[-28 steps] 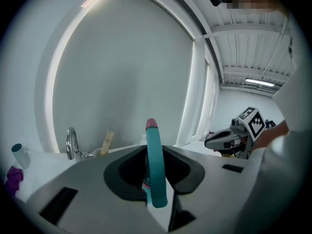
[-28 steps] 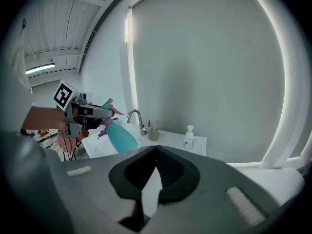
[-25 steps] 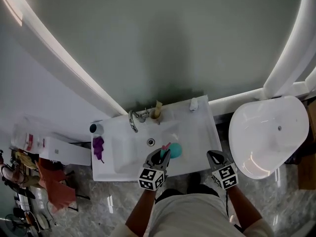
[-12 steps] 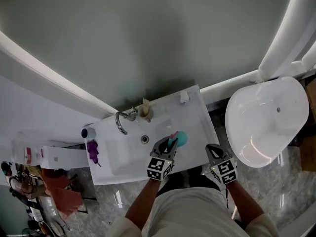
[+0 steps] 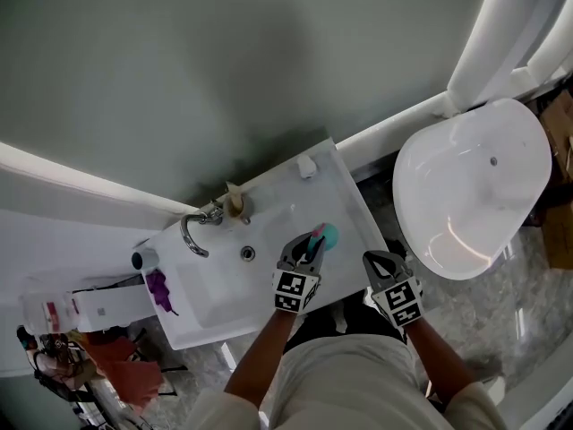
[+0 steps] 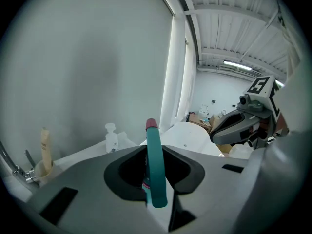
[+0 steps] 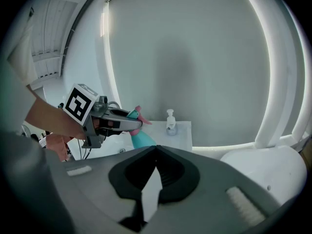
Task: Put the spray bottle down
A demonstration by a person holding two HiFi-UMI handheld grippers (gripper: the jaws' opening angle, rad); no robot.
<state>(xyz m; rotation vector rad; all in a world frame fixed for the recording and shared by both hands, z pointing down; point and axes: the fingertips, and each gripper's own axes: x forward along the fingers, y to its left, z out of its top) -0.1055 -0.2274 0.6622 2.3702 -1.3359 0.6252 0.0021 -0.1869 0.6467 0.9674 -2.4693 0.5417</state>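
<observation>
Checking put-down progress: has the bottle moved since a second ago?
Yes. In the head view the bottle, in the left gripper, has shifted right, away from the drain, toward the right rim of the sink.

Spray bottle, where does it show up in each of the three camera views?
Head view: spray bottle near centre, over the sink's right part, in the left hand-held gripper.
Left gripper view: bottom centre, clamped between the jaws.
Right gripper view: left of centre, above the sink.
Shared landmark: white pump bottle at the sink's back edge.

1 spray bottle (image 5: 328, 236), 2 hand-held grippers (image 5: 308, 241) (image 5: 370, 259), 1 sink (image 5: 204, 287), 1 faucet (image 5: 189, 232)
</observation>
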